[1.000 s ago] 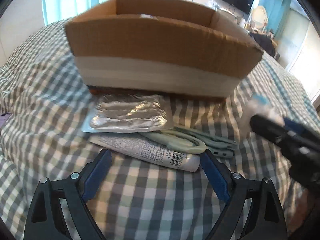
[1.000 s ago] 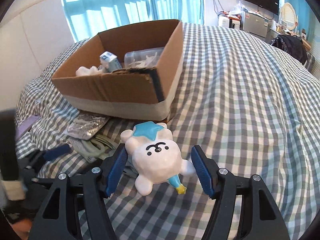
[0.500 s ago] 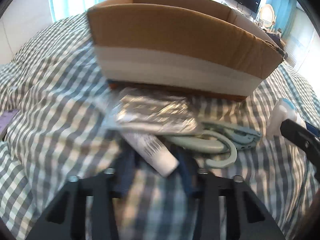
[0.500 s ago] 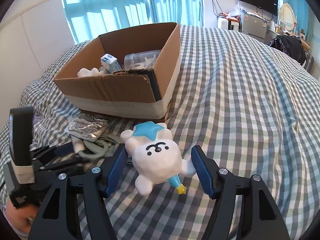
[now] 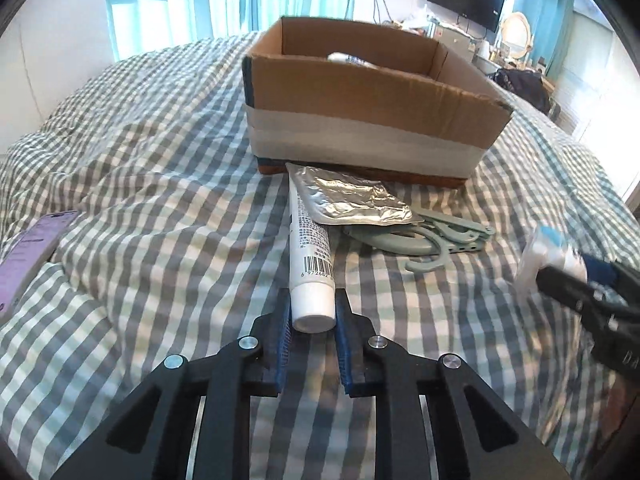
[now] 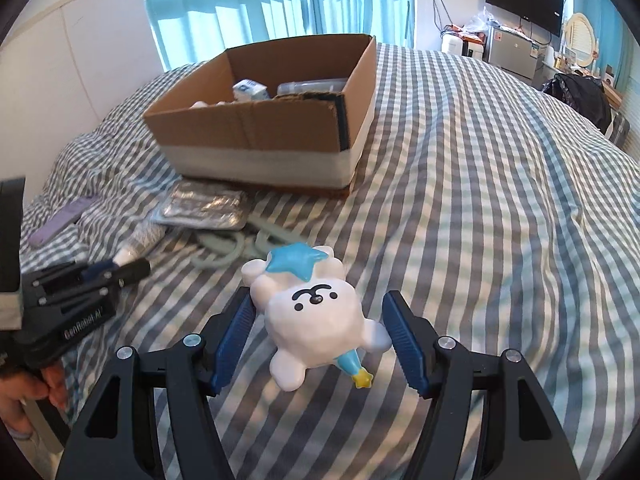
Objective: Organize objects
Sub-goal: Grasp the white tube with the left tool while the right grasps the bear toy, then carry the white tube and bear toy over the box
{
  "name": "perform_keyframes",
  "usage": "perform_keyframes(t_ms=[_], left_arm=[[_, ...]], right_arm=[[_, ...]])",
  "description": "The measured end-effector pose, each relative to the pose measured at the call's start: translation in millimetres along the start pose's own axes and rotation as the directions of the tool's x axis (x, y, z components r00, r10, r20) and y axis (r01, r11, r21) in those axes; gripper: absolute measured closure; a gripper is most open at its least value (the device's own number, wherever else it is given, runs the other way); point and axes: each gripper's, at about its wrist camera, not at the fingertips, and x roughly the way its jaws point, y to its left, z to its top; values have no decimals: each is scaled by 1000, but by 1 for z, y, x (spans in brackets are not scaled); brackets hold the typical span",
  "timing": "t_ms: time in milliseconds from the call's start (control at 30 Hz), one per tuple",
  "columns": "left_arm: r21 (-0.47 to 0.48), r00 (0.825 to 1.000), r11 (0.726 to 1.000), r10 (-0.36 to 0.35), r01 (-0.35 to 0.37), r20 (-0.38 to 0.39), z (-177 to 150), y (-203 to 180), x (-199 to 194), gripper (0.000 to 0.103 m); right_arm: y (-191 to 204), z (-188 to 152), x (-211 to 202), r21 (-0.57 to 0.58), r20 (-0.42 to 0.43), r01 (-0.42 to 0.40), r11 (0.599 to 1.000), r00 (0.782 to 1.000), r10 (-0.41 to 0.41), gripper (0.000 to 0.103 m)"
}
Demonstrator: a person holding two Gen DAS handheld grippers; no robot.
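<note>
The foil pack (image 5: 352, 200) covers my tube's (image 5: 310, 256) far end; the box (image 5: 360, 92) wall hides most of its contents.

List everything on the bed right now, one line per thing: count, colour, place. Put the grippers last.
Cardboard box: one, brown with a pale taped band, far middle of the bed, open, several items inside.
Foil blister pack: one, silver, in front of the box, lying on the tube and hanger.
Tube: one, white with barcode, cap end between the left gripper's fingers.
Hanger: one, pale green, folded, right of the tube.
Bear toy: one, white with a blue star, between the right gripper's fingers.
Phone: one, purple, left edge.
Bedsheet: one, grey-and-white check.
Left gripper: shut on the tube.
Right gripper: open around the bear toy.
</note>
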Motion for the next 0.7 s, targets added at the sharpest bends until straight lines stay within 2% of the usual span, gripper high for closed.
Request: perform_keyframes(t_ms=[400,700], left_arm=[[-14,990,1000,11,-9,140,2,6,-75,84],[-4,976,1000,-13,15,218,18,-3,-108,84]], right_arm=[[22,-3,-66,-37,107,2,999,994,2,37],[38,9,-104,-75,183,9,997,983,5,37]])
